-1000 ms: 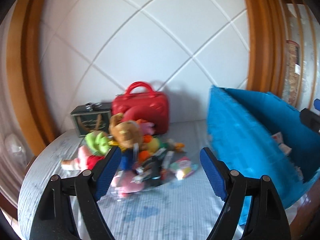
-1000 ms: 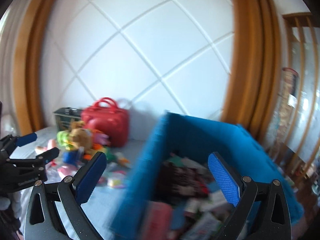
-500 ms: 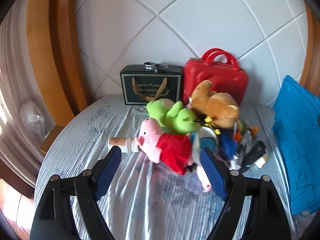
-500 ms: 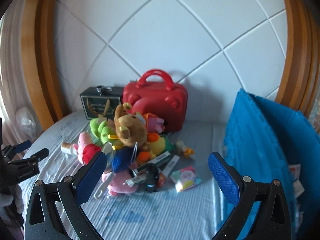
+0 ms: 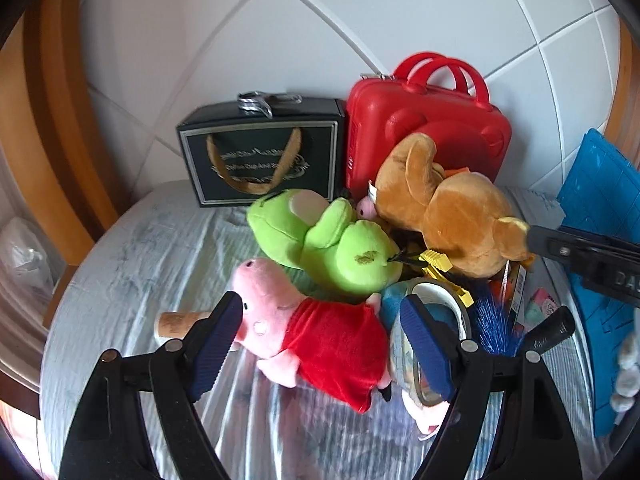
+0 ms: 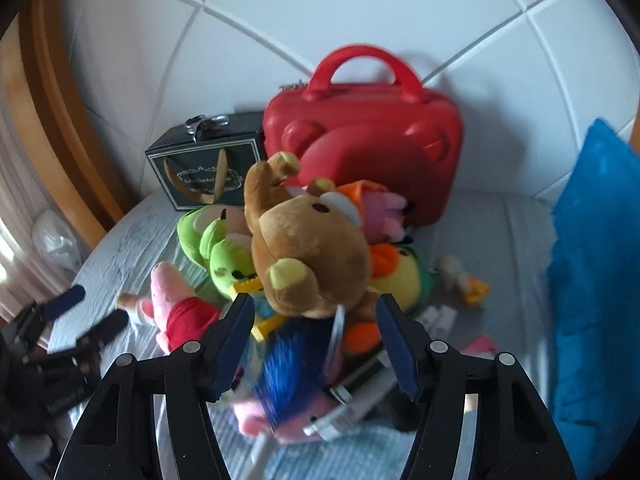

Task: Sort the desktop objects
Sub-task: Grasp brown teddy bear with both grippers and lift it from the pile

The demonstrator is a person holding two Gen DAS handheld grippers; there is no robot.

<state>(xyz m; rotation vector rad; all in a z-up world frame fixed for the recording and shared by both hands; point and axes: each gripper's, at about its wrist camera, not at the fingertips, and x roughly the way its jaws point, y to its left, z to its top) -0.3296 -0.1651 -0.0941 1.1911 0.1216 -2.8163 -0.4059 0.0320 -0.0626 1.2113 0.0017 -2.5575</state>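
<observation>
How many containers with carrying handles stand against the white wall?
2: the red case behind the pile of toys, and the dark gift bag touching its left side. The pile may hide others.

We've got a round table [image 5: 132,248] under a wrinkly pale blue-grey cloth [image 5: 280,432]. At the back, against the wall, stand a dark gift bag [image 5: 260,160] and a red case [image 5: 424,128] side by side. In front there's a heap: pink pig plush [image 5: 316,336], green plush [image 5: 328,240], brown bear [image 6: 308,248], with a small bottle [image 5: 180,322] just left of the pig.
</observation>
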